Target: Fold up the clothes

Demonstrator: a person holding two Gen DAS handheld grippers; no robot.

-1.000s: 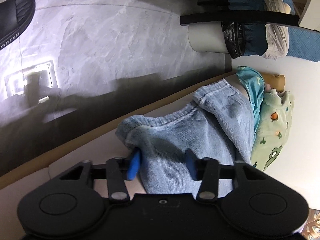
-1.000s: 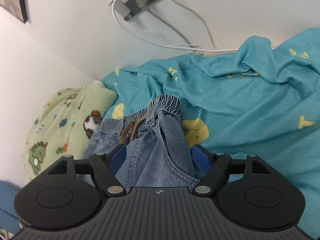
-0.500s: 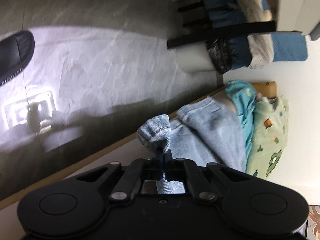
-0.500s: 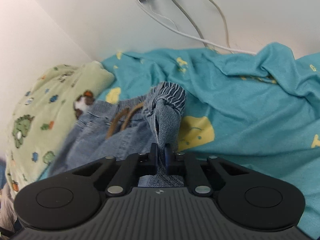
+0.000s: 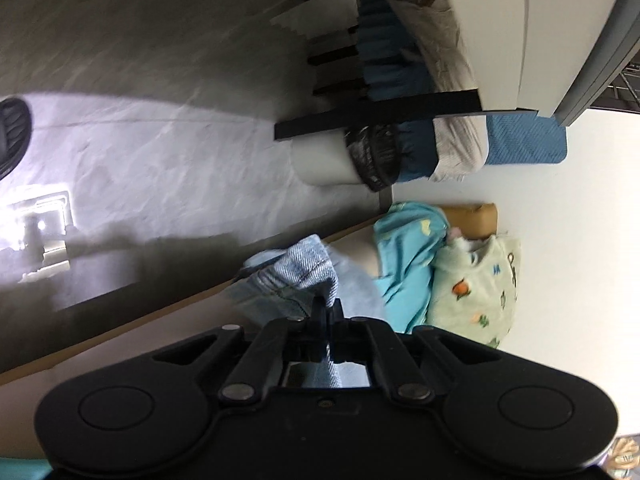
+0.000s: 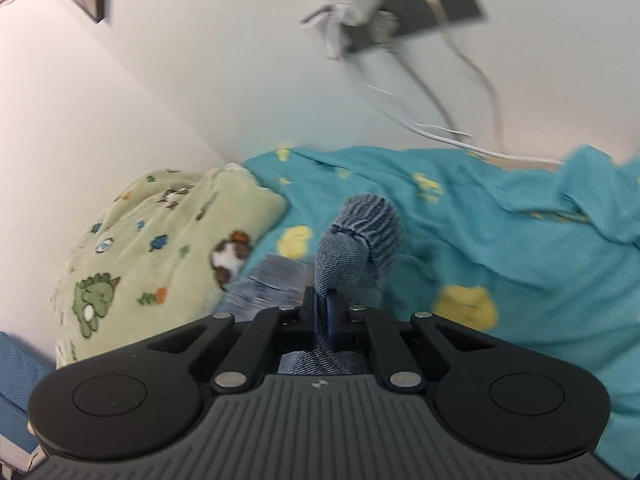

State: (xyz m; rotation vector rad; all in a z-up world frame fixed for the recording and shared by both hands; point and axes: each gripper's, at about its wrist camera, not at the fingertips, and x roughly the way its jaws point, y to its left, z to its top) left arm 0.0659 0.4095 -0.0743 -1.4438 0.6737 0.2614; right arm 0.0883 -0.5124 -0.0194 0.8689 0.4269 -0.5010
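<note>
1. Nowhere any legible writing: only a small embossed mark on the right hand-held gripper's ribbed body, too small to read.
2. Compared with a second ago, both pairs of fingers gone from spread wide around the denim to pressed together on it; closed already half a second ago, and since then lifted further, with more wall in the right wrist view and more chair in the left.
3. Left hand-held gripper: clamped on a pinched fold of the light blue jeans, hem stitching showing just above the fingertips, the rest of the leg trailing down to the bed edge behind.
4. Right hand-held gripper: closed on the jeans near the ribbed elastic waistband, which bunches up directly above the fingertips.
5. Beneath and behind the lifted waistband, a teal blanket with yellow prints; to its left, touching it, a pale green dinosaur-print blanket against the wall.
6. Above, blurred: a dark wall socket plate with a white charger and cables hanging to the bed.
7. Across the grey floor in the left wrist view, a chair draped with clothes.
</note>
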